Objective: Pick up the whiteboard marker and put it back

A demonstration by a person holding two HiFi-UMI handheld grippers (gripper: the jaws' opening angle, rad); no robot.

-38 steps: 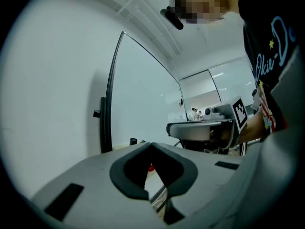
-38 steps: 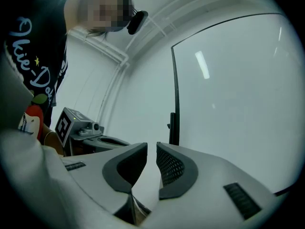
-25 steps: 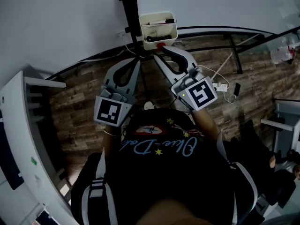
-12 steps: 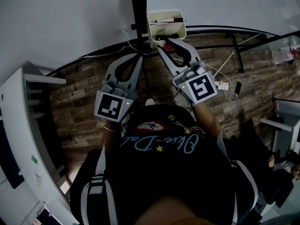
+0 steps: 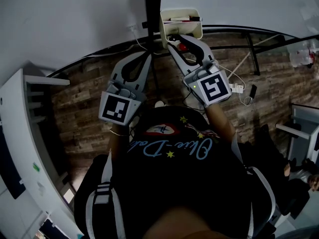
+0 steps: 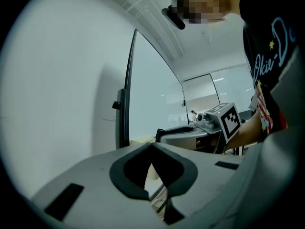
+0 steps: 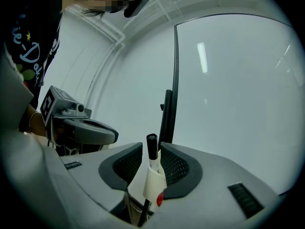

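The whiteboard marker (image 7: 151, 168), white-bodied with a black cap and a red spot low down, stands upright between the ribbed pads of my right gripper (image 7: 151, 148), which is shut on it. In the head view the right gripper (image 5: 175, 36) reaches up to the underside of the cream marker holder (image 5: 195, 29) fixed by the whiteboard's black post; the marker's red spot (image 5: 183, 47) shows between the jaws. Inside the holder lie other pens. My left gripper (image 5: 146, 59) hangs lower left of the holder, shut and empty, with its pads (image 6: 164, 175) meeting at the tip.
The whiteboard (image 5: 75, 19) fills the top of the head view, with its black post (image 5: 152, 9) beside the holder. White furniture (image 5: 20, 133) stands at the left. Cables and a power strip (image 5: 235, 89) lie on the wood floor at the right.
Both grippers have moved up toward the holder. The right gripper's tips, still holding the marker, now overlap the holder's underside; earlier they were just below it.
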